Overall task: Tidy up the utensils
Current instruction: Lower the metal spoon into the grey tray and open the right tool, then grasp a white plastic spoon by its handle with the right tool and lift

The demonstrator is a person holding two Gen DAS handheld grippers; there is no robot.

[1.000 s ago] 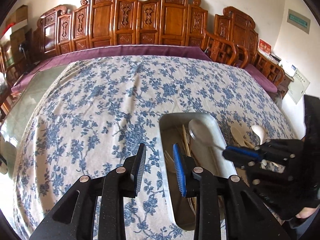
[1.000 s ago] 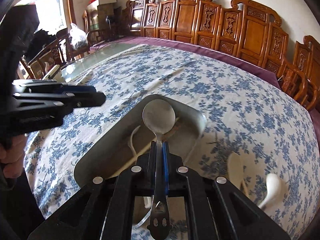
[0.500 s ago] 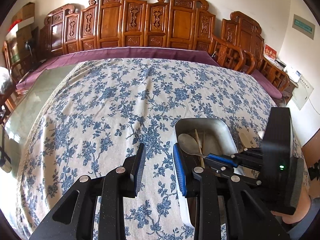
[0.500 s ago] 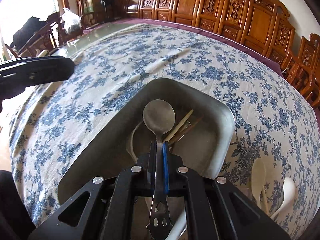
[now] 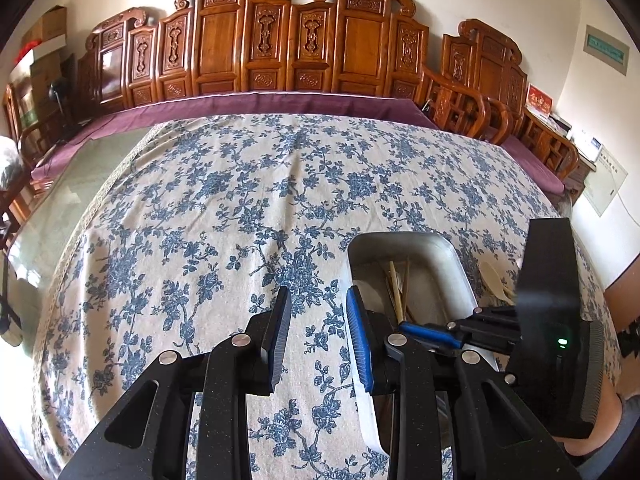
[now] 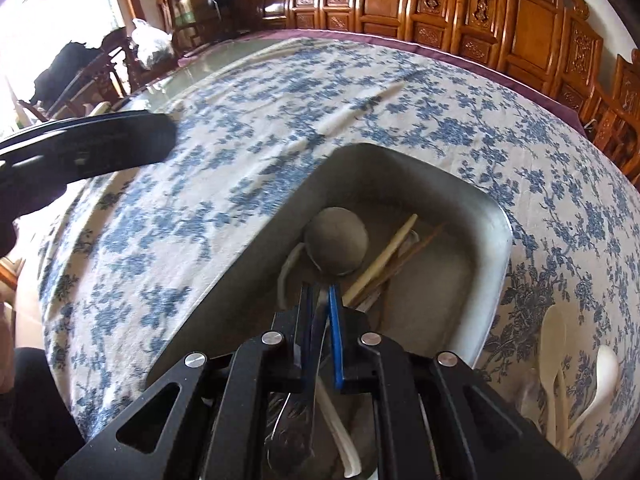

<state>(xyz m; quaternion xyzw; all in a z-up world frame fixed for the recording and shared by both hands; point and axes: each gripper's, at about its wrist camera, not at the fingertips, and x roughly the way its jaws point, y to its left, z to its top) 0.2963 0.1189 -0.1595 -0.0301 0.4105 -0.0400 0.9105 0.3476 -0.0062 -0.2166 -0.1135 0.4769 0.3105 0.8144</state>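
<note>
A metal tray [image 6: 494,216] sits on the blue-flowered tablecloth and holds wooden chopsticks [image 6: 380,258] and other utensils. My right gripper [image 6: 320,300] is low inside the tray, shut on a metal spoon [image 6: 336,246] by its handle, bowl pointing away. In the left wrist view the tray [image 5: 460,268] lies at the right, with the right gripper [image 5: 424,332] reaching into it. My left gripper [image 5: 318,332] is open and empty above the cloth, just left of the tray.
Two pale spoons [image 6: 556,344] lie on the cloth right of the tray. Carved wooden chairs [image 5: 280,40] line the table's far side. A bare glass strip [image 5: 60,208] of table shows at the left.
My right gripper has lowered the metal spoon into the tray. The left gripper has drawn back toward the near edge and stayed open.
</note>
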